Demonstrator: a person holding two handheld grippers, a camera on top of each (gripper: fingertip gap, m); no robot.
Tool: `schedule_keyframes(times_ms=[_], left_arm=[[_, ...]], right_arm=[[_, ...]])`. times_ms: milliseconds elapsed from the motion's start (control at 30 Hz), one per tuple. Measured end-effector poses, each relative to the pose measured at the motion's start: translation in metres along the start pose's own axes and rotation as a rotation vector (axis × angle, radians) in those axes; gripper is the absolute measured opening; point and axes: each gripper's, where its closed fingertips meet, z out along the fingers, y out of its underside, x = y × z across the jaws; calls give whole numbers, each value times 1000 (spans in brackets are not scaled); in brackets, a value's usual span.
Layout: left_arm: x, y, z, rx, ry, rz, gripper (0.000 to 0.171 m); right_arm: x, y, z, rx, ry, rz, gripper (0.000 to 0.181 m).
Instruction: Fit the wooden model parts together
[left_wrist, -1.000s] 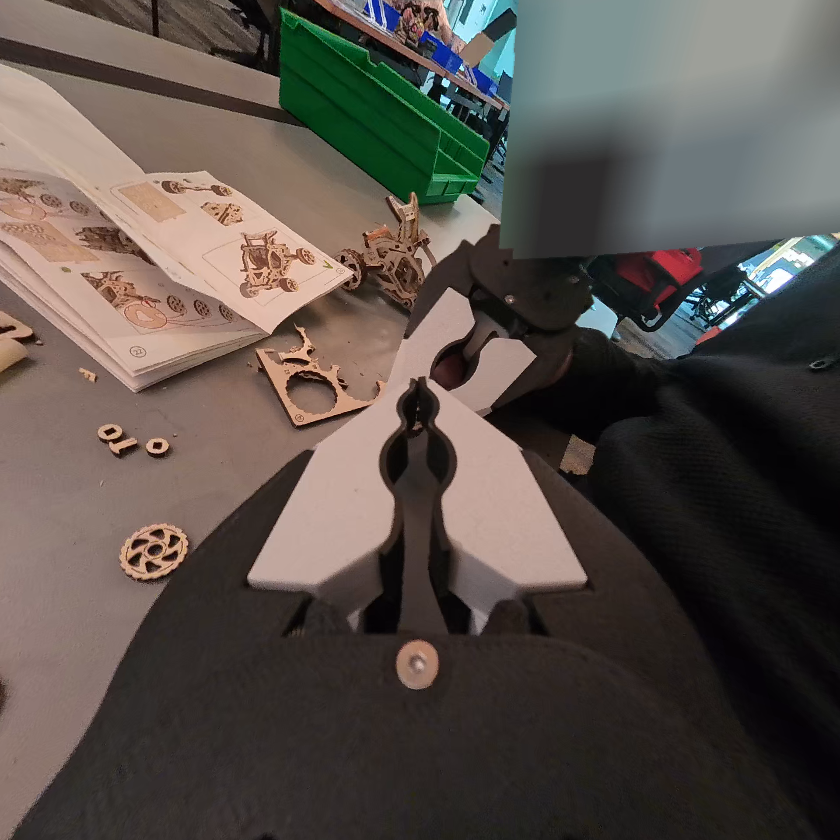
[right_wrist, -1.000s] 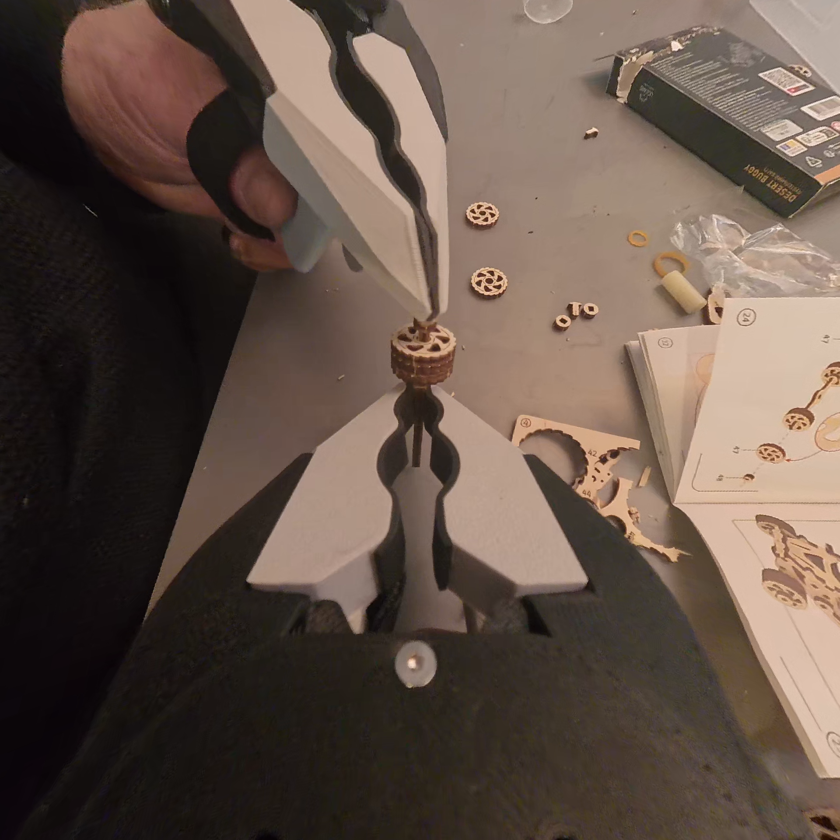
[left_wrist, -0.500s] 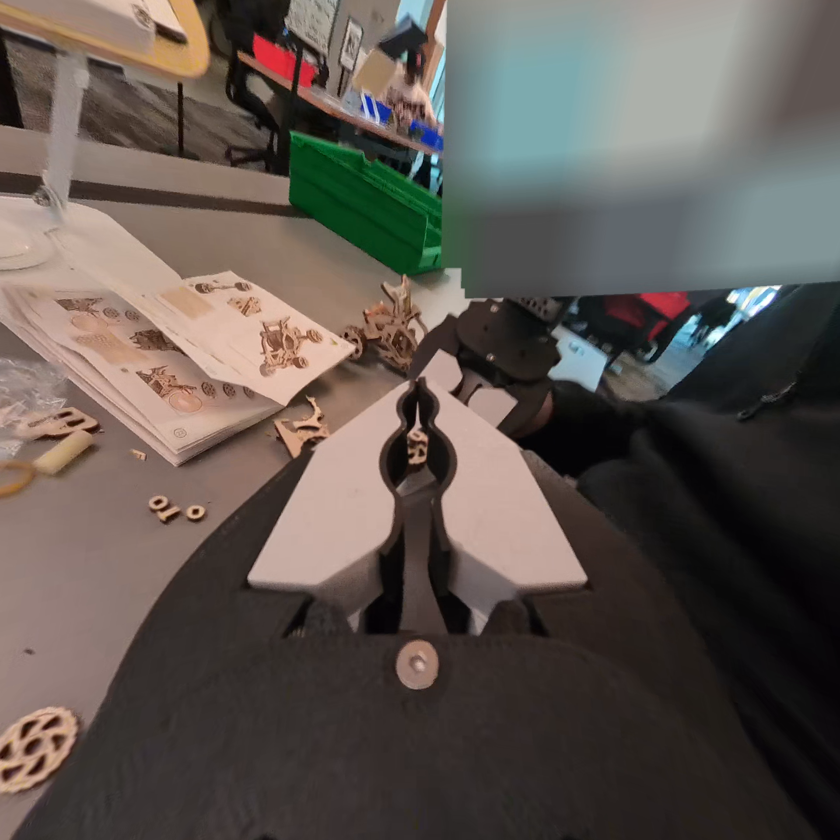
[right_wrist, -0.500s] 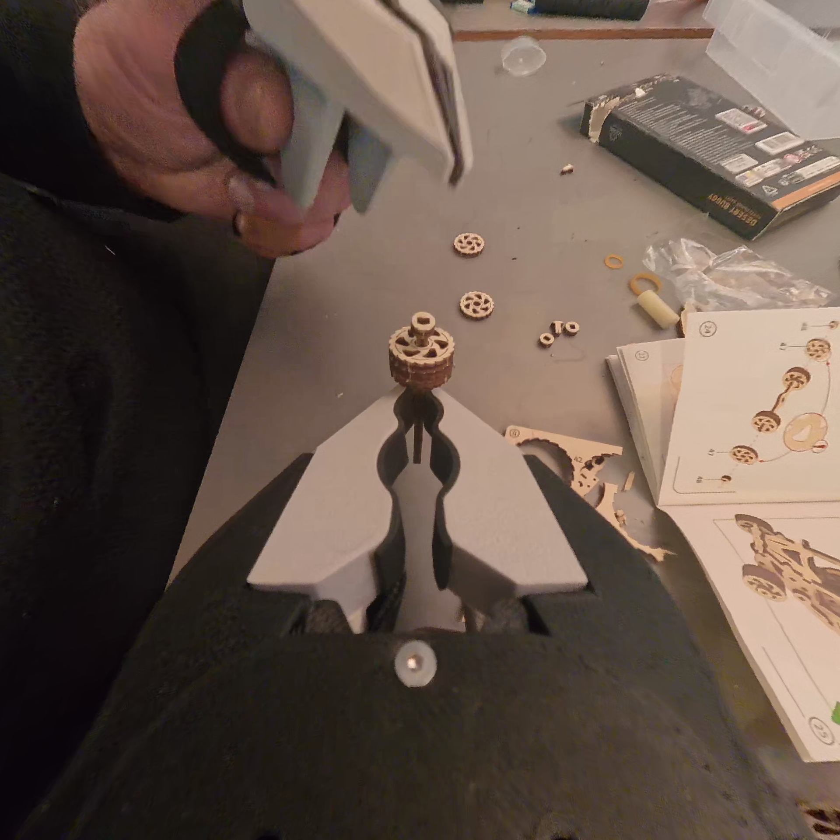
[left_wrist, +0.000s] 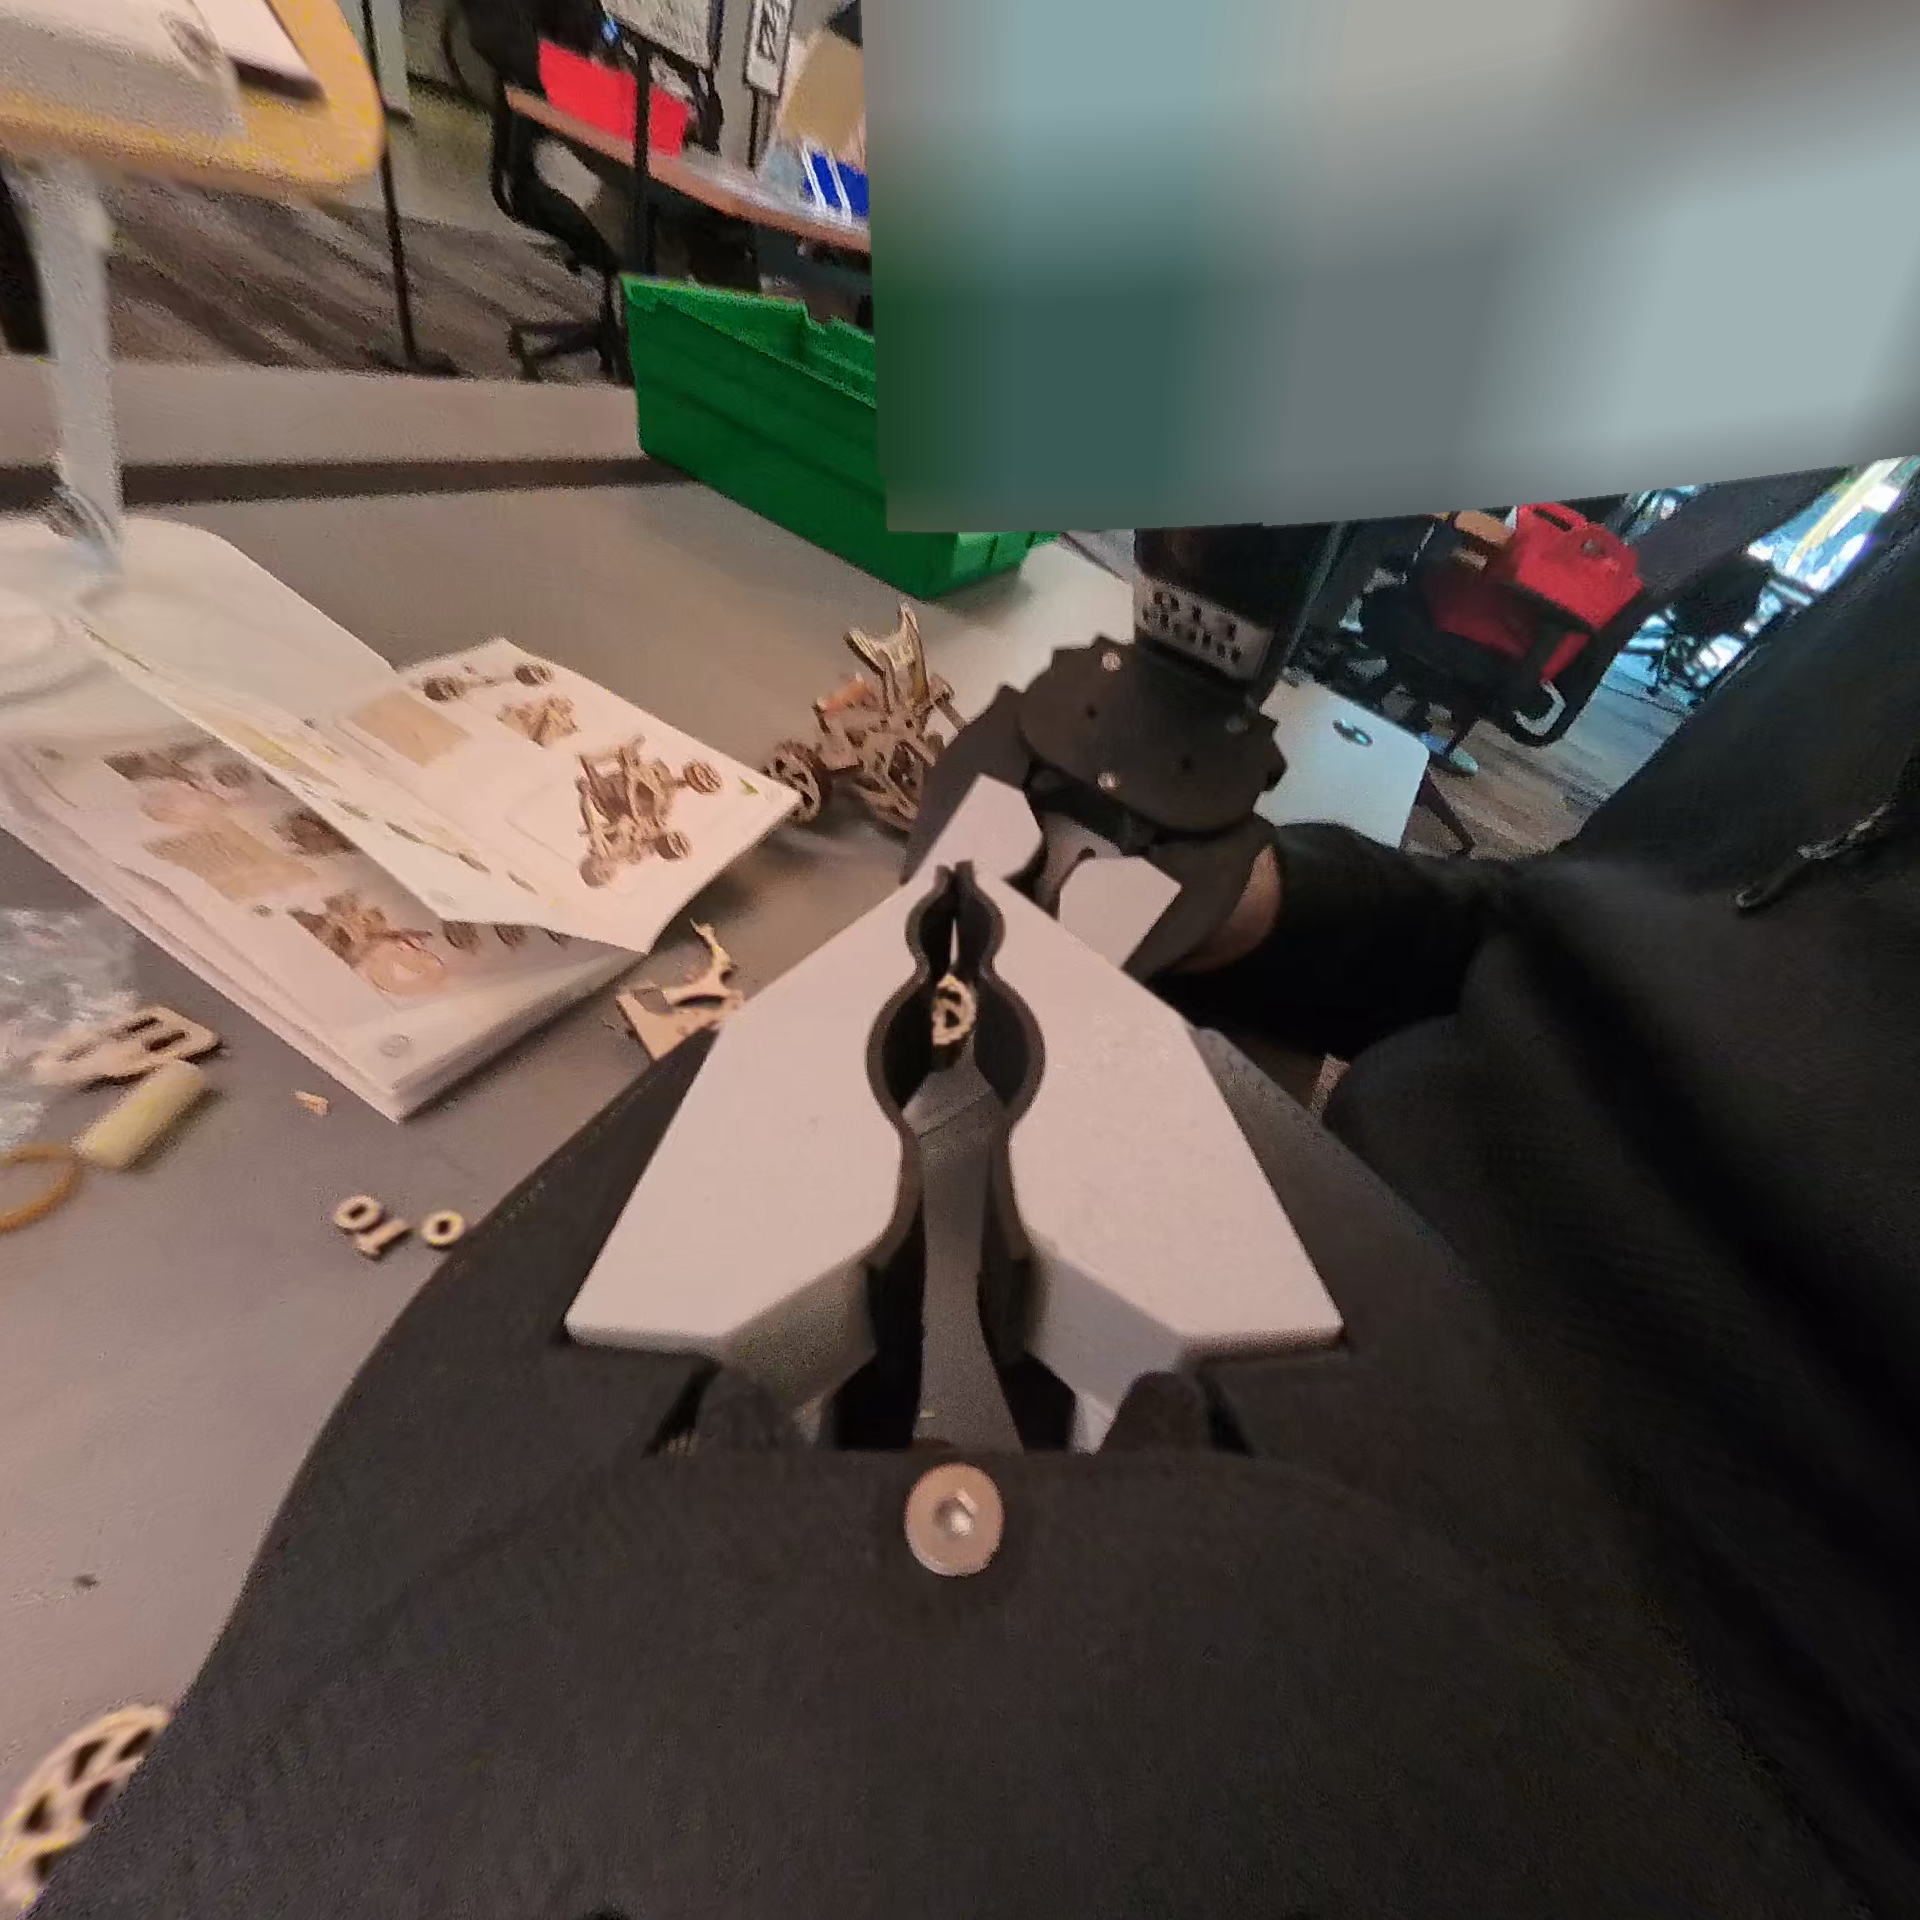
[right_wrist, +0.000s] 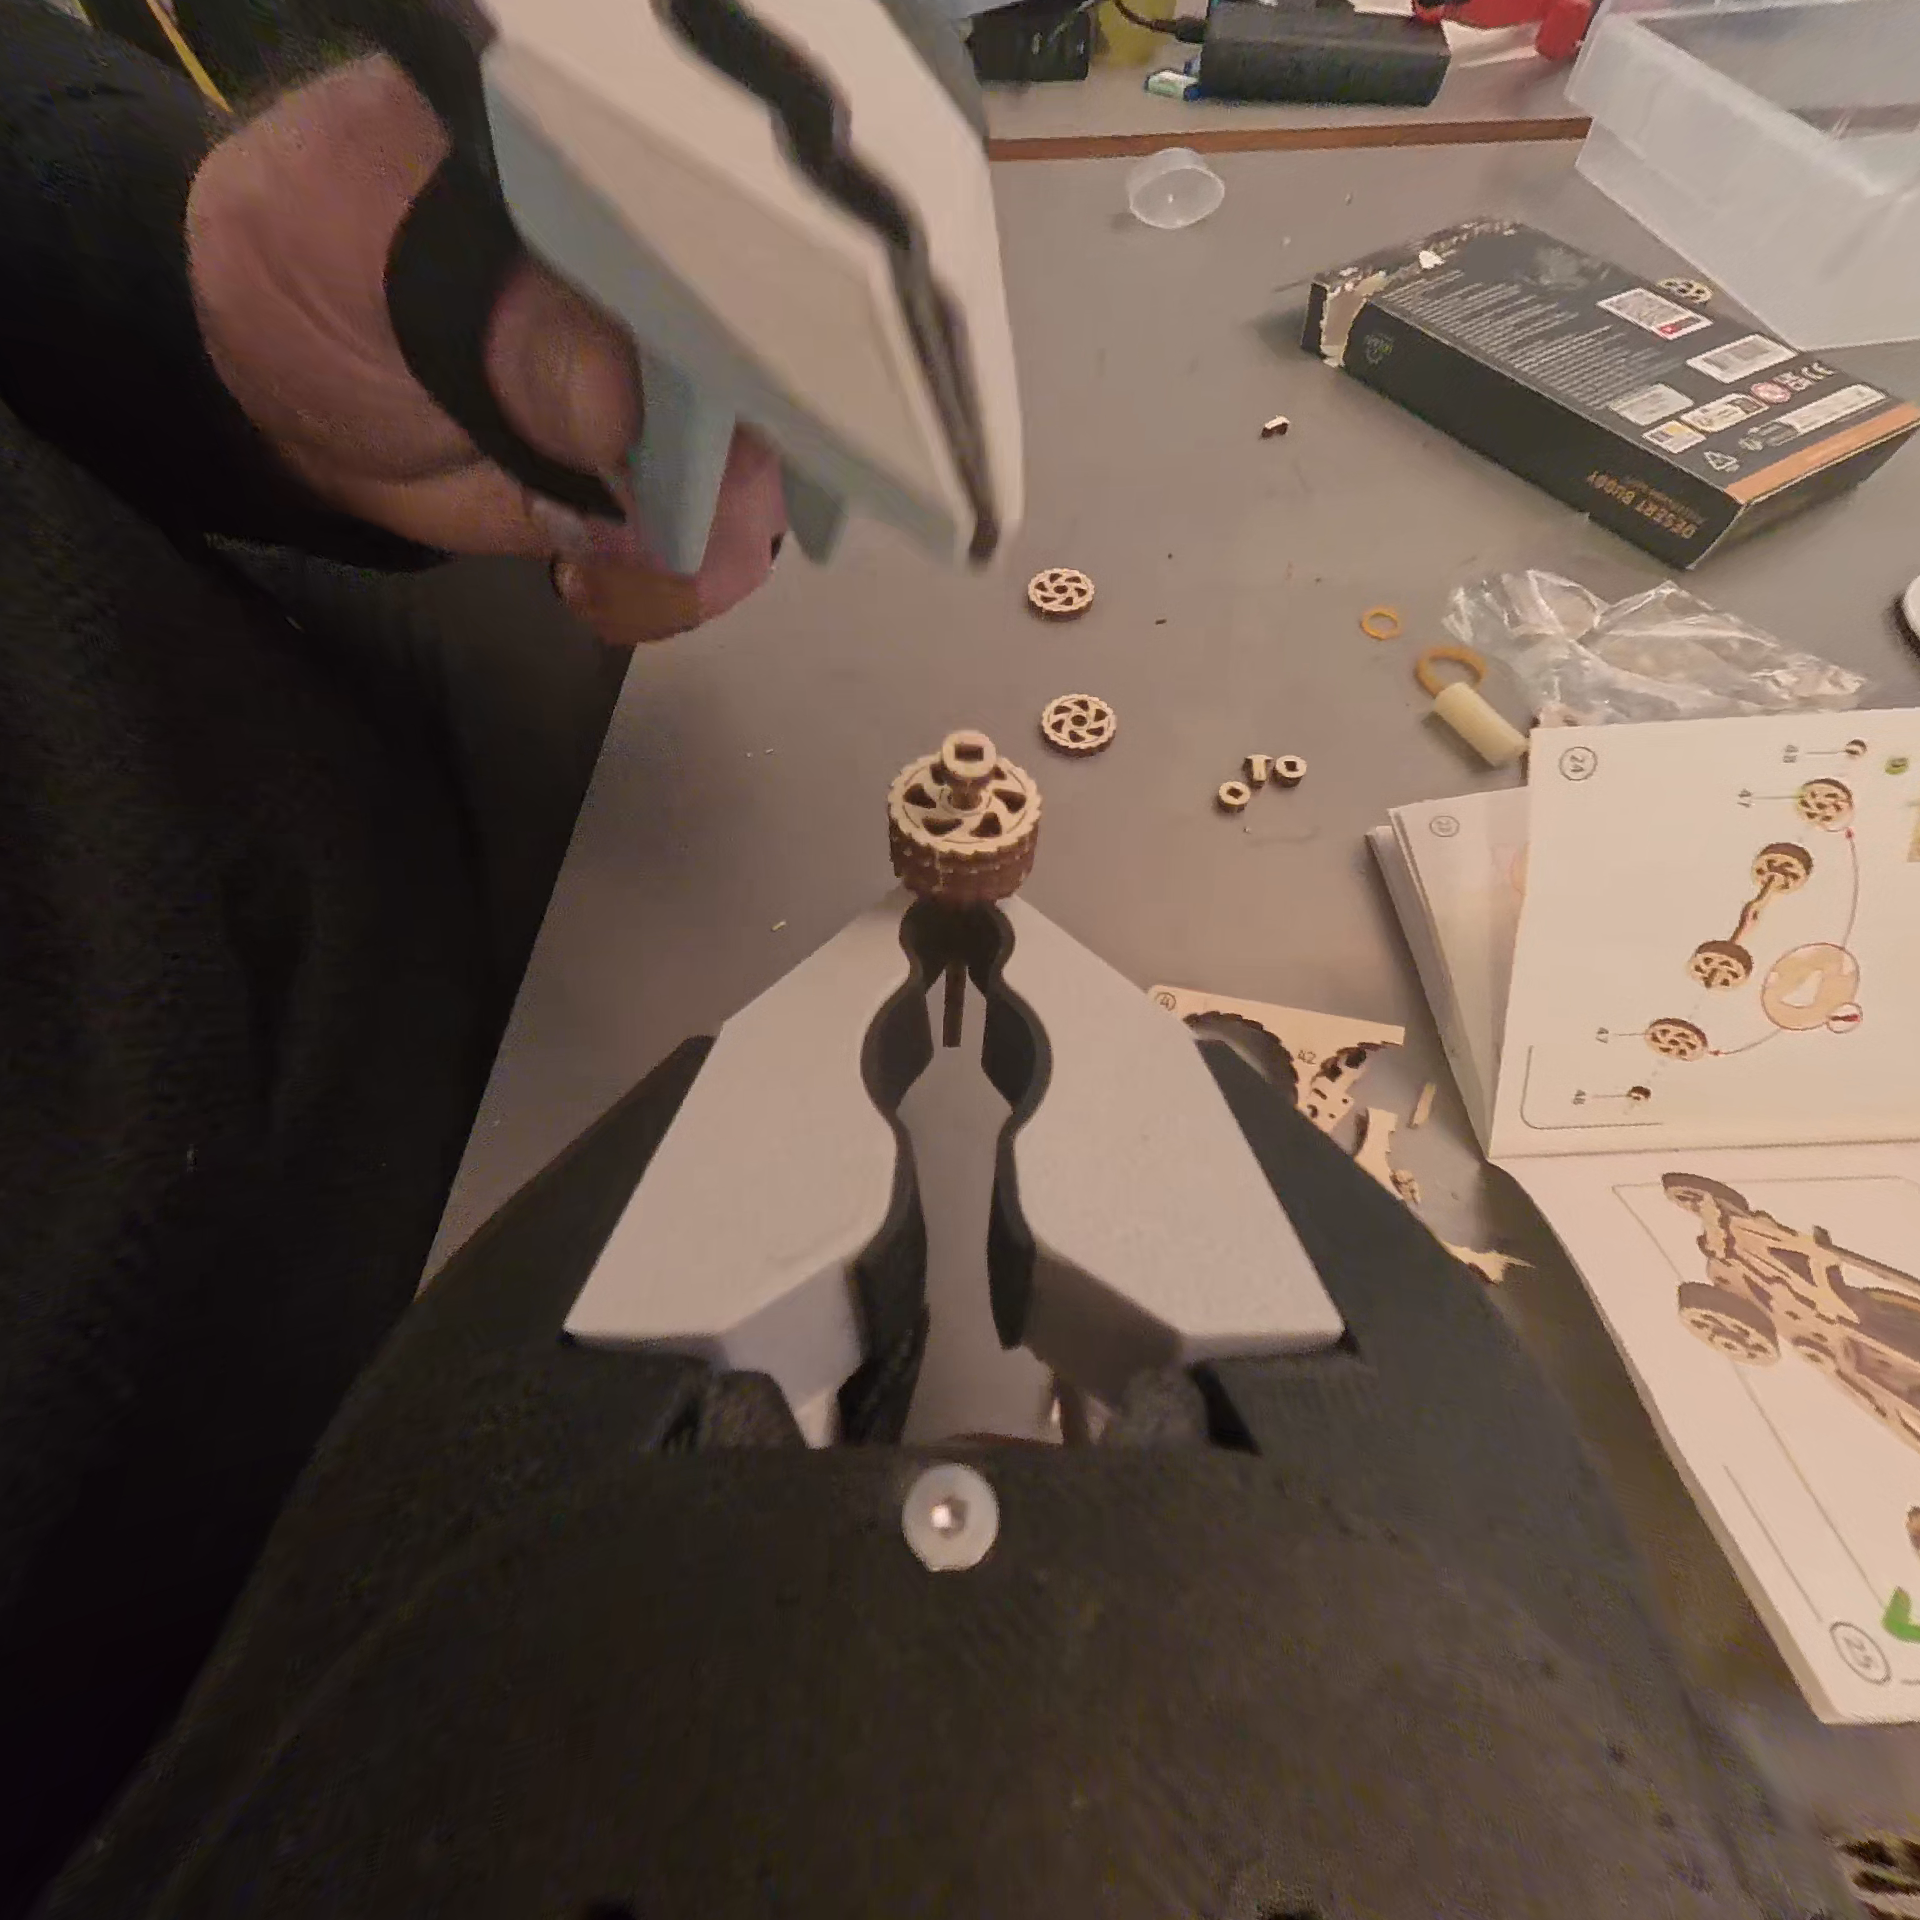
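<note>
My right gripper (right_wrist: 956, 912) is shut on the thin axle (right_wrist: 951, 1000) of a small wooden wheel (right_wrist: 961, 836). The wheel stands upright just above the gripper's tips, with a small wooden ring (right_wrist: 966, 750) on the axle's top end. My left gripper (right_wrist: 977, 535) is shut and looks empty. It hangs above and a little behind the wheel, clear of it, held by a hand (right_wrist: 343, 343). In the left wrist view the left gripper (left_wrist: 956, 883) points at the right gripper's fingers (left_wrist: 992, 831). A bit of the wheel (left_wrist: 951, 1008) shows through the gap between the jaws.
On the grey table lie an open instruction booklet (right_wrist: 1704, 935), two loose wooden wheels (right_wrist: 1078, 722), small rings (right_wrist: 1259, 774), a punched wooden sheet (right_wrist: 1299, 1049), a plastic bag (right_wrist: 1621, 655) and a black box (right_wrist: 1600, 384). A part-built wooden buggy (left_wrist: 883, 727) and a green bin (left_wrist: 769, 416) stand farther off. Across from one pair of fingers to the other is roughly 8 cm.
My left gripper has lifted off the axle's top and drawn up and away, leaving the small ring on the axle. My right gripper has kept hold of the wheel's axle.
</note>
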Motion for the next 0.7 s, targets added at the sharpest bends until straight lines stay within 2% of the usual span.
schedule_keyframes(times_ms=[33,100,167,233,267,333,400,467,533,600,667,700], left_arm=[[-3,0,-1,-17,-13,13,0],[-9,29,6,-143,-41,-4,0],[-6,18,5,-66,-18,-54,0],[-2,-13,-3,28,-12,-1,0],[2,-18,-3,31,0,27,0],[6,1,5,-62,2,75,0],[4,22,12,-130,4,44,0],[-2,18,9,-104,-17,25,0],[1,-3,3,-27,1,21,0],[-2,20,10,-152,-21,42,0],[-2,21,10,-99,-5,-37,0],[-3,16,7,-78,-14,-18,0]], right_arm=[[0,-3,-1,14,-1,2,0],[-2,-6,-2,28,-5,-5,0],[-3,-6,-2,29,-7,-4,0],[1,-2,-2,14,0,6,0],[0,-4,-3,23,-5,9,0],[-2,-4,-1,19,-11,1,0],[-2,-7,-2,30,-9,0,0],[-1,-4,-2,23,-9,7,0],[1,-4,-3,21,-1,6,0],[-1,-10,-5,48,-6,3,0],[-3,-5,-1,15,-8,-9,0],[-3,-8,-2,34,-10,-4,0]])
